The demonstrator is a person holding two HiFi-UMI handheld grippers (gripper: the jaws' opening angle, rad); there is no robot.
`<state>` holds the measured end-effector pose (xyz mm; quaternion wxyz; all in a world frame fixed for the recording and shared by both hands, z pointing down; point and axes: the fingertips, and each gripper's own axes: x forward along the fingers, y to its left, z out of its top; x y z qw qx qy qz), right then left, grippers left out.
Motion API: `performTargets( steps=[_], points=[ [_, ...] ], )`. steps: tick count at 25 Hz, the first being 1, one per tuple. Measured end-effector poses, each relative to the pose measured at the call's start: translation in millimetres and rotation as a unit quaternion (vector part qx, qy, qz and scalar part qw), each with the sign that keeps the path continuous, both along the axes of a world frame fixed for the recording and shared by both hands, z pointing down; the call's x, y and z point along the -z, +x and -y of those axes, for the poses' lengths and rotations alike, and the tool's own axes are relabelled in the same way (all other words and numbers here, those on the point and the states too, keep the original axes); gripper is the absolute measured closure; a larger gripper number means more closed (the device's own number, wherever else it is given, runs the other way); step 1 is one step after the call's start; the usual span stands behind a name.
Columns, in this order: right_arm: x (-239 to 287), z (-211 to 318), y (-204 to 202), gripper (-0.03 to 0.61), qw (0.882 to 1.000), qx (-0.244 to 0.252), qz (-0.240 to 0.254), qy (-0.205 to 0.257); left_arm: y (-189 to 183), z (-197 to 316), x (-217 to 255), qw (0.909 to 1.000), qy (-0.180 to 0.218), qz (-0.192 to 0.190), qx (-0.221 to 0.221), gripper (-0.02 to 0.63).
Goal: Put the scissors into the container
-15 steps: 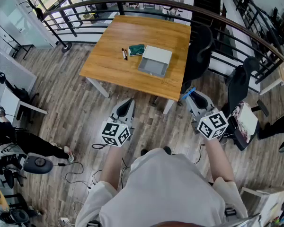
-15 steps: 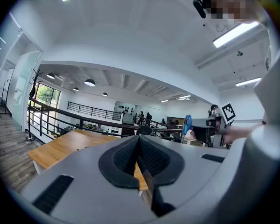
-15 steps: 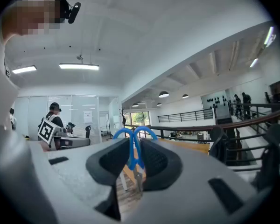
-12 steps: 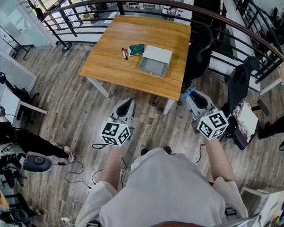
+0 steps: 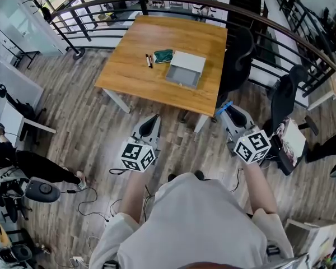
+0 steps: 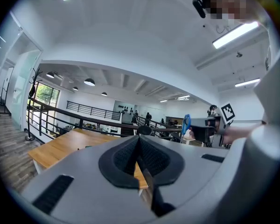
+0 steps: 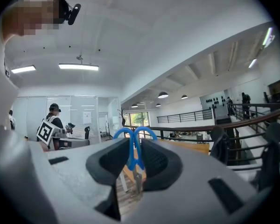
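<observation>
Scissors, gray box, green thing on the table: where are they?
scissors (image 7: 134, 154), right gripper view, blue handle below the loops.
gray box (image 5: 189, 62), head view, its pale wall.
green thing (image 5: 163, 56), head view, its middle.

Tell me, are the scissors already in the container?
No, the scissors sit clamped in the right gripper, well short of the container.

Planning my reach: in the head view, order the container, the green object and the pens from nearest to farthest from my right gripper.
1. Container, toward the table's right.
2. Green object, just left of it.
3. Pens, farthest left.
</observation>
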<state>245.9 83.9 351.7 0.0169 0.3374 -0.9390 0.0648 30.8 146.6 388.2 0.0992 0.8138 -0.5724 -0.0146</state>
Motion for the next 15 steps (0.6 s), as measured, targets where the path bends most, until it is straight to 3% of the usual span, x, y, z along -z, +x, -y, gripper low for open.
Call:
performTargets(
  steps=[15],
  points=[
    [-8.4,-13.5,-31.4,0.497,0.999,-0.035,-0.004,-0.007,-32.1,-6.2,-9.7,0.9993,-0.009,-0.002,-0.037,0.62]
  ],
)
